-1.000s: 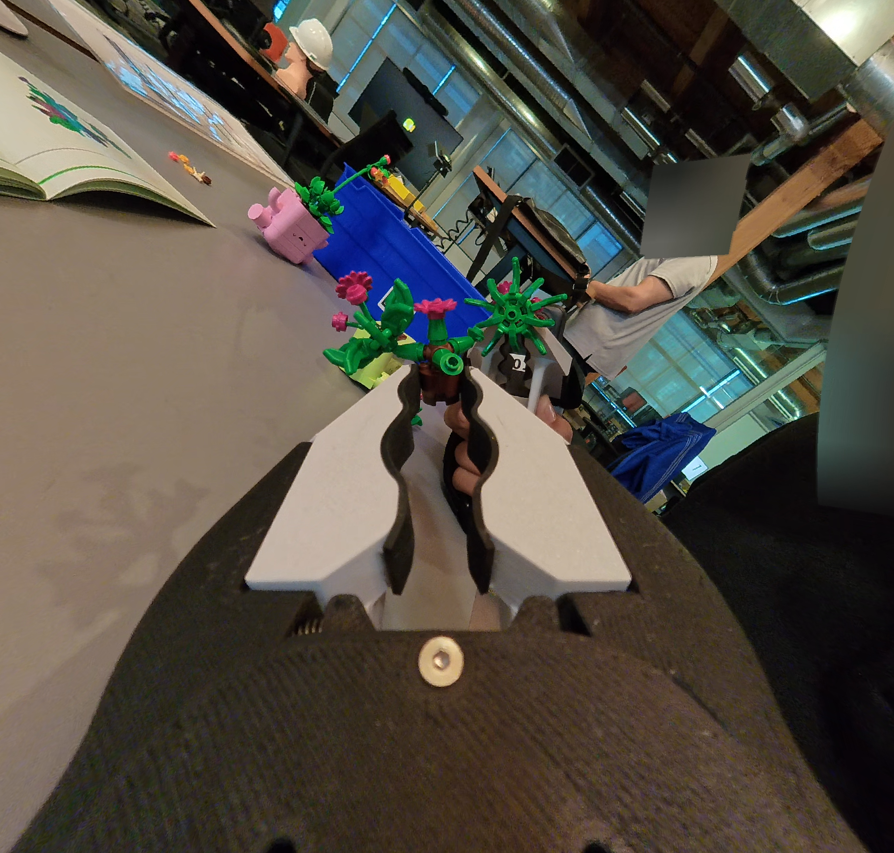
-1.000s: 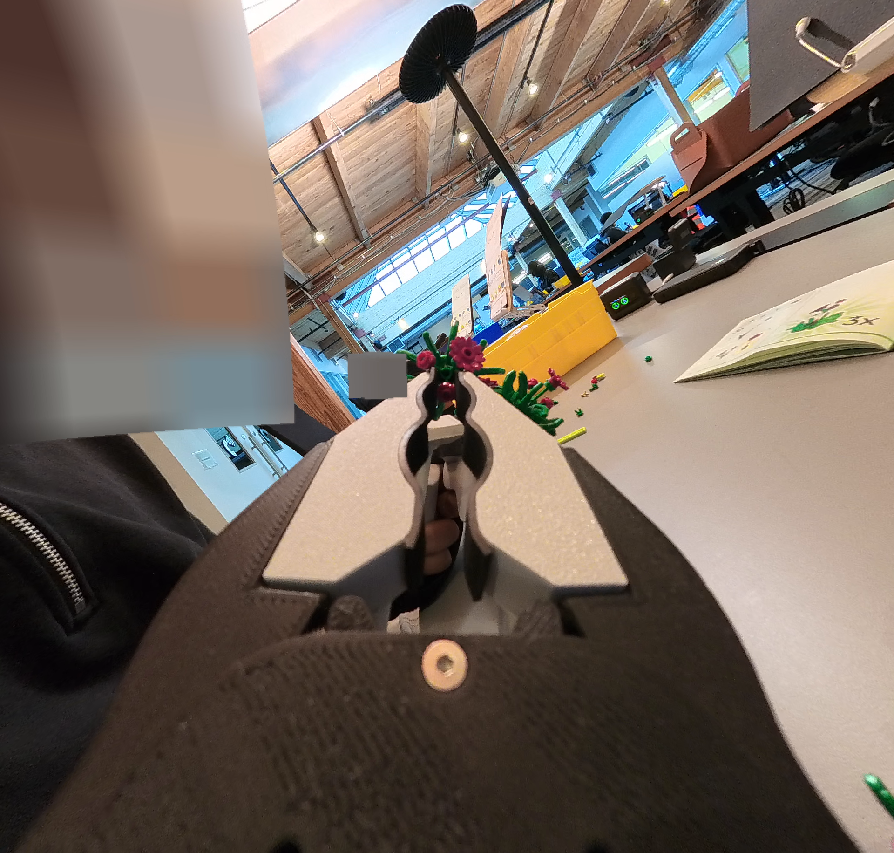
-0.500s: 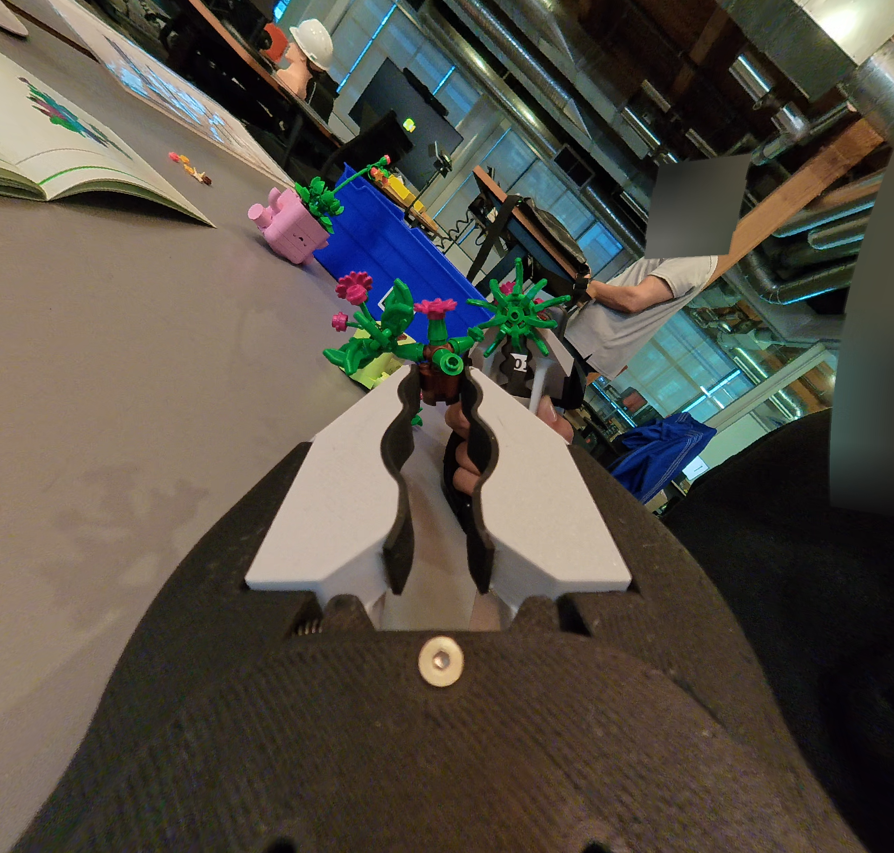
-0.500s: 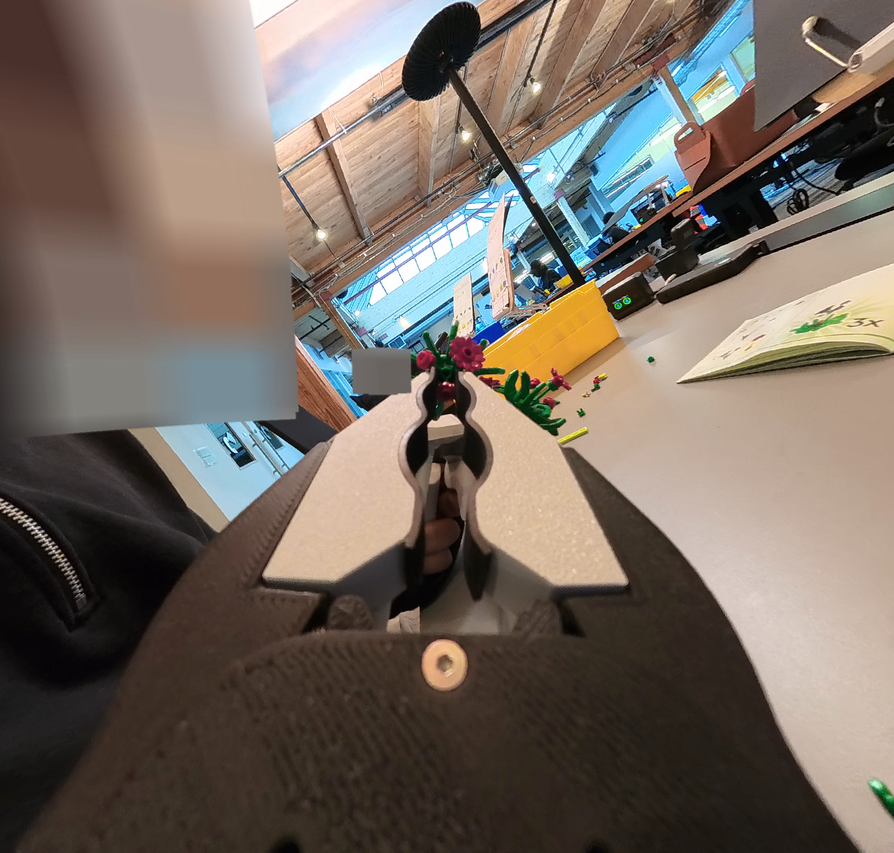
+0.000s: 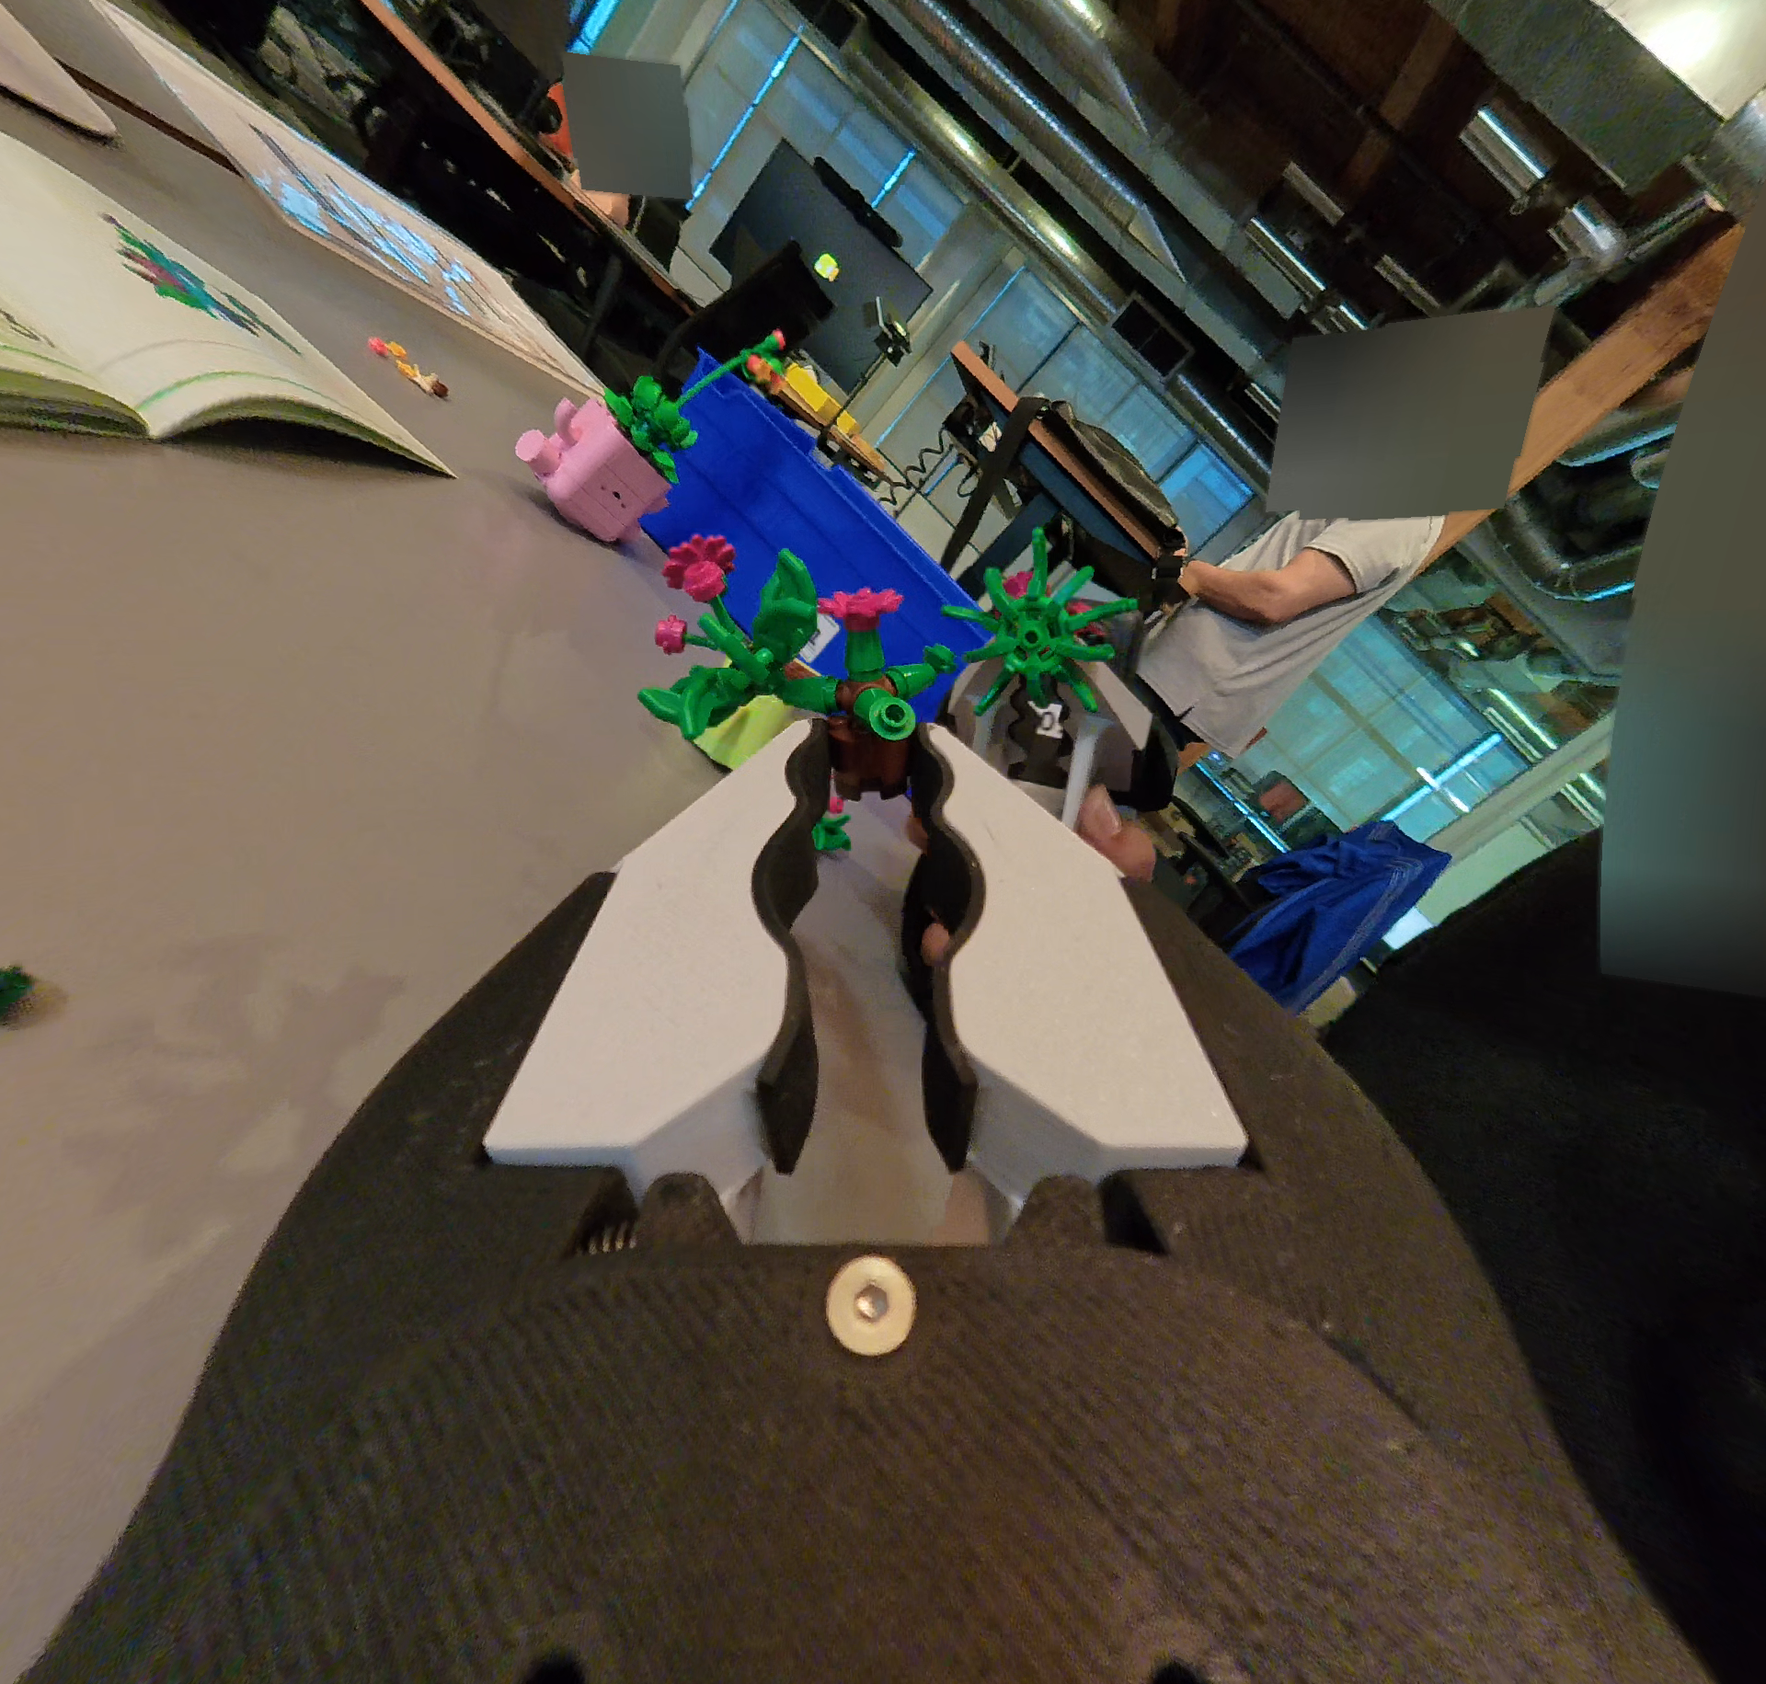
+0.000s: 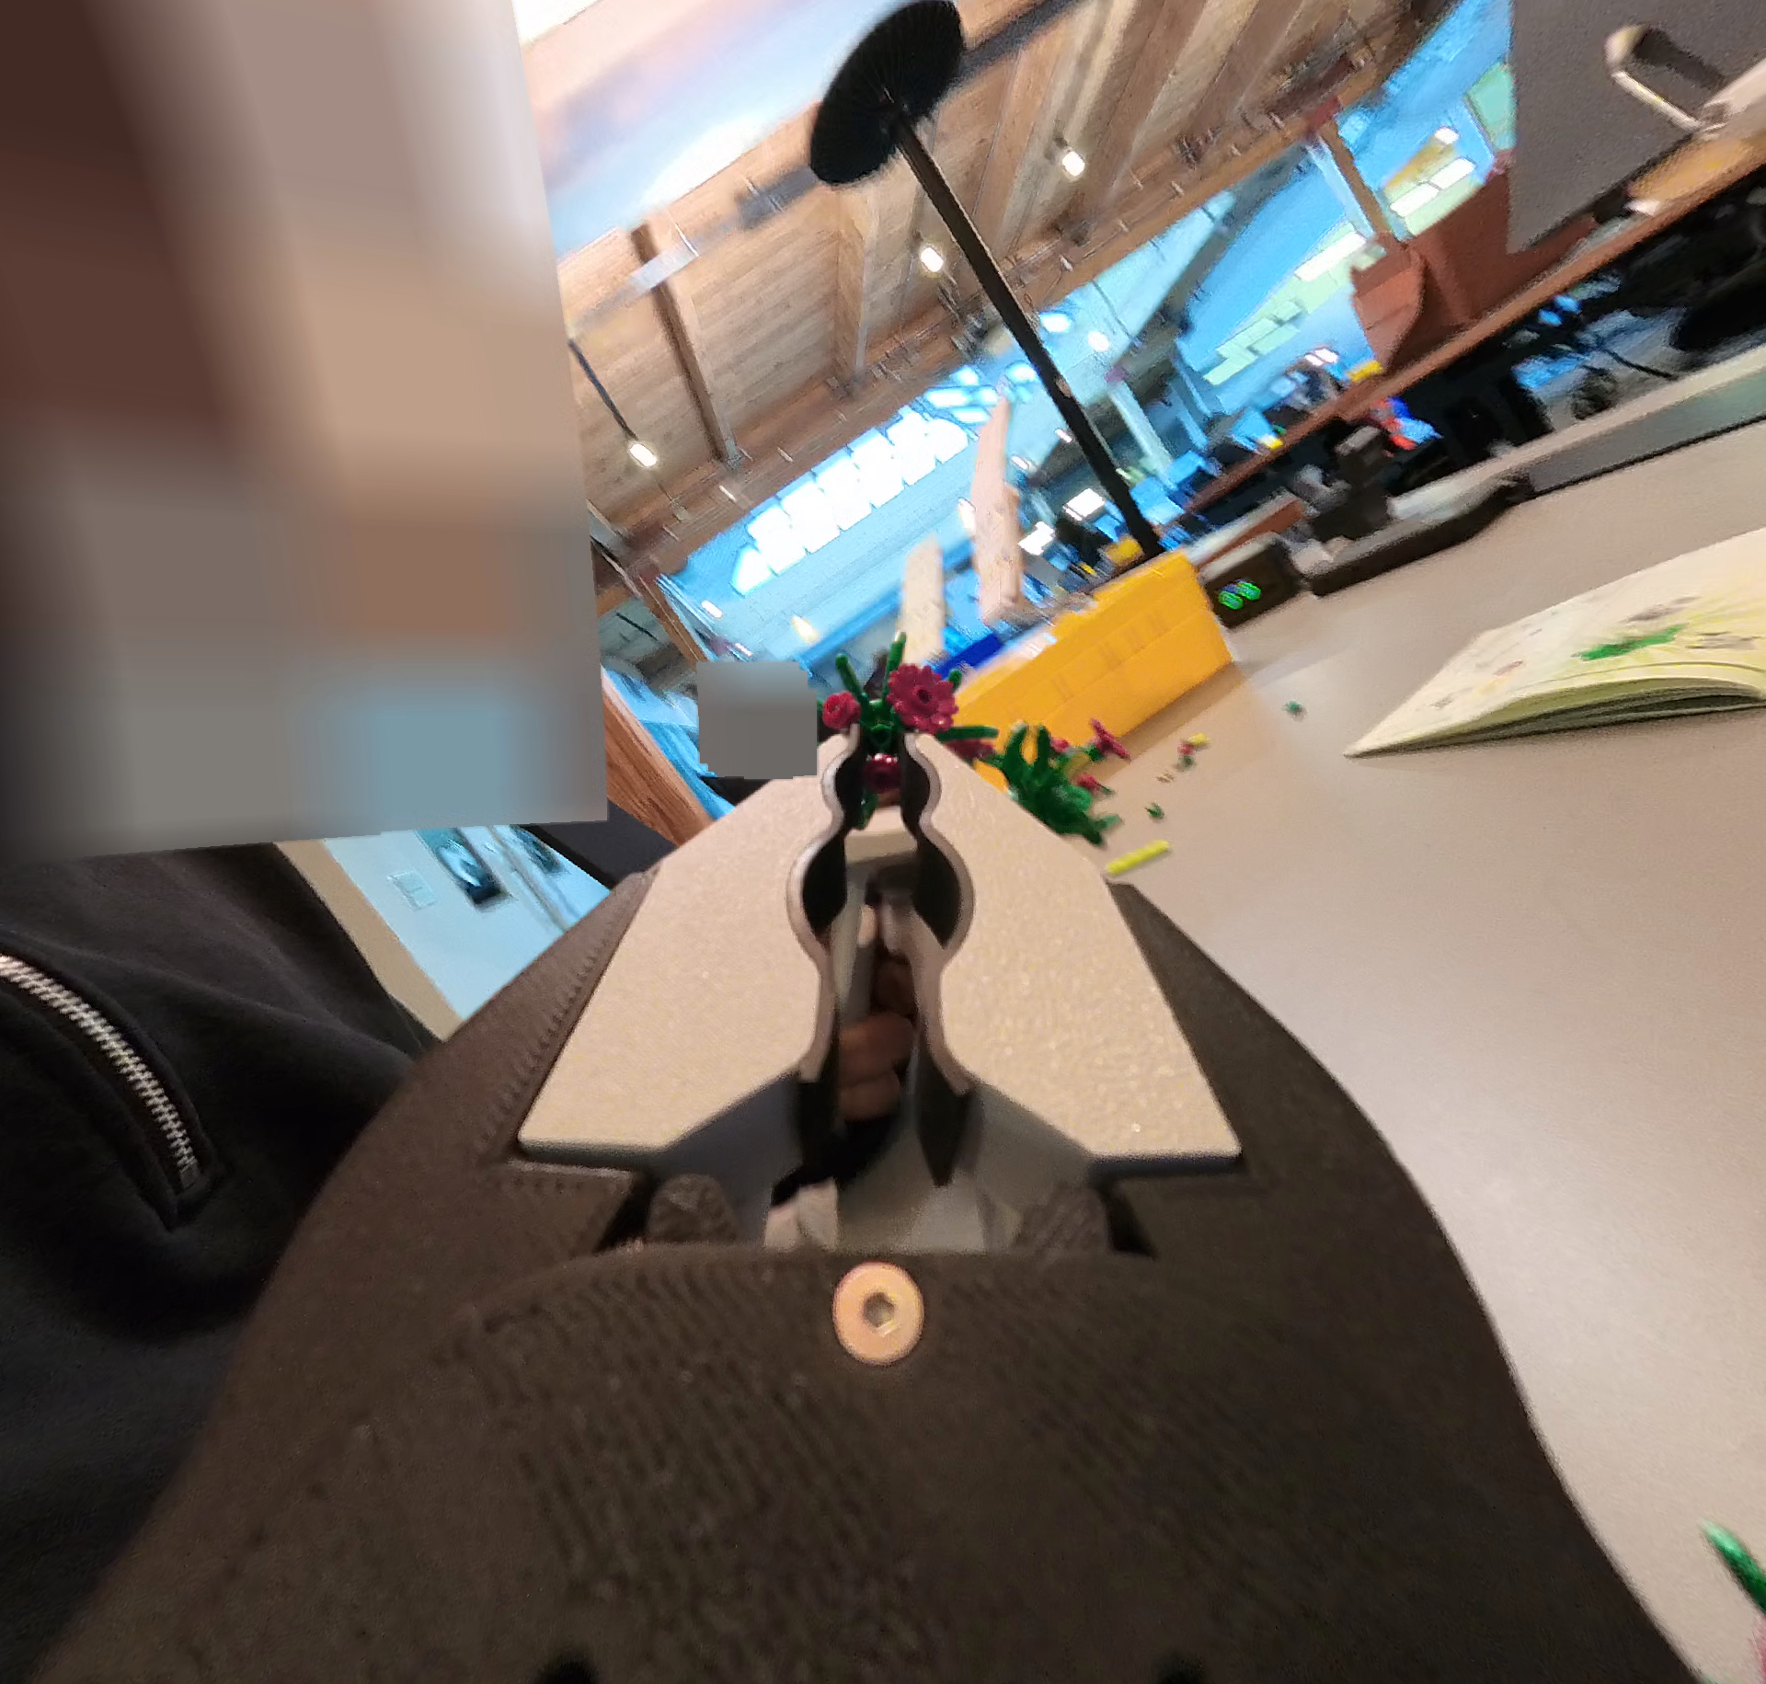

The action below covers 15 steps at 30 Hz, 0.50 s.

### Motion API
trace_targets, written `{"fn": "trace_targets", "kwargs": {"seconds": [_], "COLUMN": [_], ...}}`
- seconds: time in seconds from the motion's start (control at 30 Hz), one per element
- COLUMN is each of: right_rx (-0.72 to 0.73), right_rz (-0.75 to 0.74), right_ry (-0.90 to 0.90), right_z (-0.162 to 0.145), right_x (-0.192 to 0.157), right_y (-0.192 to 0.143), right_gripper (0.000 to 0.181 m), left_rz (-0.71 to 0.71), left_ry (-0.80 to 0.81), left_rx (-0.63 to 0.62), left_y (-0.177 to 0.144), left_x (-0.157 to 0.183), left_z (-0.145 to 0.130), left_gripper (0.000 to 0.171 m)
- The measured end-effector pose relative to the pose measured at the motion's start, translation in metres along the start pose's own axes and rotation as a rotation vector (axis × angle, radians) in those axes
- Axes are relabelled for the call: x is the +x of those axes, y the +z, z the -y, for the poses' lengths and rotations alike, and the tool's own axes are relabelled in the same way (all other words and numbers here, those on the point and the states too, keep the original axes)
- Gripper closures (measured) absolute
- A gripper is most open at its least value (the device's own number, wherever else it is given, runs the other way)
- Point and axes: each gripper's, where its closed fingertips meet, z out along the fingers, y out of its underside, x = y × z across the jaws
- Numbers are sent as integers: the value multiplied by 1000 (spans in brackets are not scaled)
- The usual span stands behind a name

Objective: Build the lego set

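My left gripper (image 5: 868, 751) is shut on the brown trunk (image 5: 865, 759) of a small plant with green branches and a magenta flower (image 5: 860, 608), held just above the grey table (image 5: 287, 730). My right gripper (image 6: 874, 761) is shut on a green spiky sprig with magenta flowers (image 6: 908, 700). In the left wrist view, the right gripper (image 5: 1037, 740) shows just right of the plant, with the sprig's green spiky leaf (image 5: 1037, 635) close beside a branch. I cannot tell if they touch.
A lime pot with a leafy flower plant (image 5: 736, 683), a pink pot (image 5: 597, 482) and a blue bin (image 5: 793, 511) stand beyond. An open booklet (image 5: 143, 339) lies left. A yellow bin (image 6: 1099, 644), loose pieces (image 6: 1051, 778) and the booklet (image 6: 1577, 654) show in the right view. A seated person (image 5: 1242, 625) is behind.
Both grippers keep their hold. Both views have shifted only slightly, and the right wrist view is now motion-blurred.
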Motion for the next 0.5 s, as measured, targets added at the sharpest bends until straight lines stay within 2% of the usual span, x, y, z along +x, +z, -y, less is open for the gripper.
{"fn": "trace_targets", "kwargs": {"seconds": [0.1, 0.23, 0.33, 0.5], "right_rx": [-108, -487, -680, -907], "right_rz": [-145, -401, -475, -542], "right_ry": [-140, -323, -395, -425], "right_z": [1, -28, -49, -85], "right_x": [8, 40, 47, 58], "right_y": [-10, -25, -31, -39], "right_gripper": [177, 176, 176, 176], "left_rz": [90, 303, 387, 419], "left_ry": [65, 215, 289, 287], "left_rx": [16, 30, 45, 49], "left_y": [-13, -50, -72, -83], "left_x": [-8, -28, -33, -41], "left_z": [11, 37, 53, 56], "left_gripper": [157, 157, 157, 157]}}
